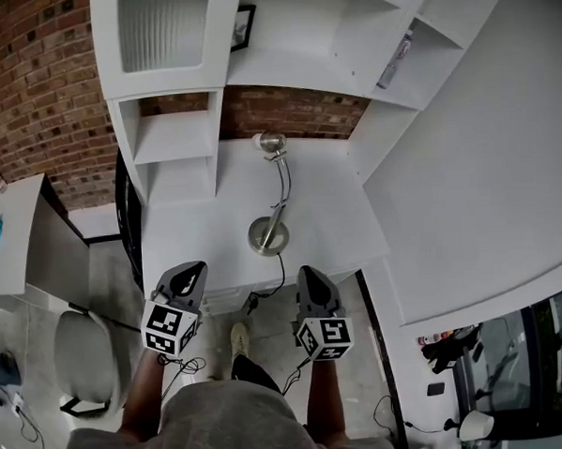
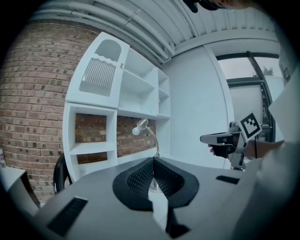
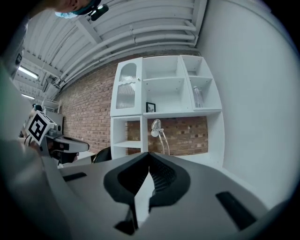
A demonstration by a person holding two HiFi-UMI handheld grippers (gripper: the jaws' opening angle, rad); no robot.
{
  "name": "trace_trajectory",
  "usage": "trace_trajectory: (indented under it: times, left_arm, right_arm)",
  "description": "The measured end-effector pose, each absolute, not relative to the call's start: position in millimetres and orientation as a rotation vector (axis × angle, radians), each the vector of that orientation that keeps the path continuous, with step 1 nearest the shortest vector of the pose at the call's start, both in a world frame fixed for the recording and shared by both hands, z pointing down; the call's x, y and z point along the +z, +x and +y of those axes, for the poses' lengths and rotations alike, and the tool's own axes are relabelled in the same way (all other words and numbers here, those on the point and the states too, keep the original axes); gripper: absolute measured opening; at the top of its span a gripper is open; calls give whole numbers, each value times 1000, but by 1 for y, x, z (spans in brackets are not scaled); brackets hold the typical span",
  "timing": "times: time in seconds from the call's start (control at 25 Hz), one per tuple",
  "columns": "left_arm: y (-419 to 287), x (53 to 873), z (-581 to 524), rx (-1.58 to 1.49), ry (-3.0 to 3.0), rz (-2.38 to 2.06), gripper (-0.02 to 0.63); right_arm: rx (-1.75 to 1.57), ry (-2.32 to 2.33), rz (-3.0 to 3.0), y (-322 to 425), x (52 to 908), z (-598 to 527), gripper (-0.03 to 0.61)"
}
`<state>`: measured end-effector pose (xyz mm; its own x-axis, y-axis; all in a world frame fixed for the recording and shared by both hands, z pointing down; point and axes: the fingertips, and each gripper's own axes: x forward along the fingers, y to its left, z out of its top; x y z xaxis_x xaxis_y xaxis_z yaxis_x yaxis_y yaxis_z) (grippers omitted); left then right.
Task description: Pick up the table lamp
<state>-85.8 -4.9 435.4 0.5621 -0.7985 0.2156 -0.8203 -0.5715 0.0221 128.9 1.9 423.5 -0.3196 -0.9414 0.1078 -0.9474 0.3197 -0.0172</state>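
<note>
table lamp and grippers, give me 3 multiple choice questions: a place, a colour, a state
1. Where does the table lamp stand? A on the floor B on the white desk C on the top shelf
2. What colour is its round base? A silver B red C black
3. How do the right gripper's jaws stand? A shut on the lamp B wide apart C together, empty
1 B: the head view shows its base on the desk.
2 A: it shines like bare metal.
3 C: the right gripper view shows the pads meeting, the lamp far beyond.
</note>
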Motion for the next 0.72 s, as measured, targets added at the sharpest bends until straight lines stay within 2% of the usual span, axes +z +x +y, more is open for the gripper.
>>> trace_trajectory:
  times: [0.44,0.72]
  left_arm:
    - [-52,476,-86,395,2560,-1380,3]
    - [-40,484,-119,332,2566,-1439,3]
  right_arm:
    - [134,1650,-2499,145,460,-95,21]
    - [127,1581,-2531,148,478,-130,21]
